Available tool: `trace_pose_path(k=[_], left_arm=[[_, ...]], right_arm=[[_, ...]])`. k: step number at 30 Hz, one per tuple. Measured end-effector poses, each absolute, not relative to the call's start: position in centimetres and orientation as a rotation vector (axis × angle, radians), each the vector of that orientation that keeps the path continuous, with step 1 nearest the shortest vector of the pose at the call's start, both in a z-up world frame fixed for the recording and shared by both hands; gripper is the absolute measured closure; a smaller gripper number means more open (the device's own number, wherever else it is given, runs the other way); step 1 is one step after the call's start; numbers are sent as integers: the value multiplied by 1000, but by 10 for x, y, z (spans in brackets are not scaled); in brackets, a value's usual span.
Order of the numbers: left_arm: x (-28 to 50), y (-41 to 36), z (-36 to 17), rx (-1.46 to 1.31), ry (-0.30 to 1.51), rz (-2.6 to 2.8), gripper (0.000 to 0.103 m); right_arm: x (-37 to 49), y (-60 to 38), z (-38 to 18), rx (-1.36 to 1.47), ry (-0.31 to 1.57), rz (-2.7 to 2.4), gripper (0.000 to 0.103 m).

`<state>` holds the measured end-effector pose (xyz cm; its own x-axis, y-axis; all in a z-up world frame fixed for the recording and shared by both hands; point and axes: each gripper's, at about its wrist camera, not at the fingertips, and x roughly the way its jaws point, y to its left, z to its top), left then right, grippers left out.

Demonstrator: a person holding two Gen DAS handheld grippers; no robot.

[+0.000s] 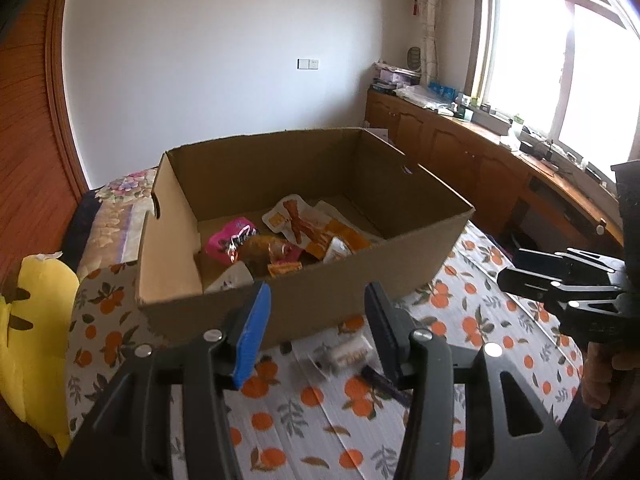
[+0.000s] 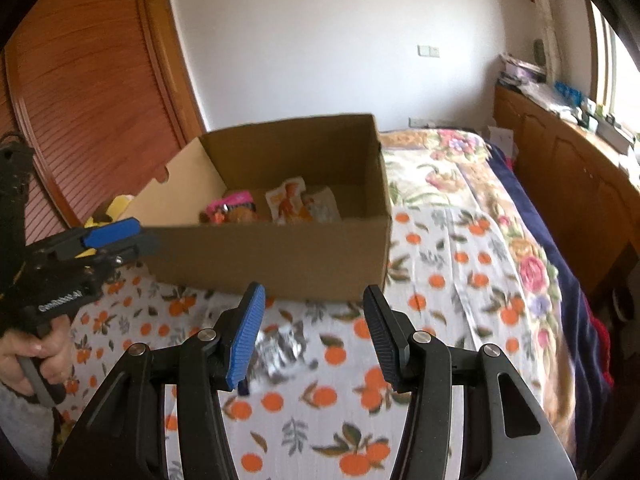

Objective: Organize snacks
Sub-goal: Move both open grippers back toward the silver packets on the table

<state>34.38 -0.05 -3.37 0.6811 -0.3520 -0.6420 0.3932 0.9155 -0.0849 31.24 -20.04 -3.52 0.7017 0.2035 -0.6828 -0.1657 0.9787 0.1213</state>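
An open cardboard box (image 1: pixel 360 276) stands on an orange-print cloth (image 1: pixel 320 420). Inside lie several snack packets, among them a pink one (image 1: pixel 230 238) and a white-and-orange one (image 1: pixel 298 220). My left gripper (image 1: pixel 316 300) hovers open just before the box's near wall, nothing between its fingers. Below it on the cloth lie a small white packet (image 1: pixel 348 354) and a dark purple one (image 1: pixel 384 384). My right gripper (image 2: pixel 313 296) is also open and empty, above a crinkled silvery packet (image 2: pixel 280 350) on the cloth. Each gripper shows in the other's view: the right gripper (image 1: pixel 510 270), the left gripper (image 2: pixel 144 234).
A yellow plush (image 1: pixel 32 320) lies left of the box. A floral quilt (image 2: pixel 460 184) covers the bed beyond the cloth. Wooden cabinets (image 1: pixel 460 148) with clutter on top run under the window at right; a louvred wooden door (image 2: pixel 80 100) stands at left. A hand (image 2: pixel 36 356) holds the left gripper's handle.
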Motion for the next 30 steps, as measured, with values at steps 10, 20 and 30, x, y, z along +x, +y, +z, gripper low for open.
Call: trace_pose_path(k=[10, 20, 30], left_arm=[[318, 0, -46, 80, 722, -433, 53], [307, 10, -72, 61, 760, -428, 53], [303, 19, -93, 51, 795, -424, 53]], right_arm=[[291, -198, -63, 67, 822, 199, 50], [305, -168, -113, 133, 930, 277, 46], [331, -164, -140, 211, 984, 286, 46]])
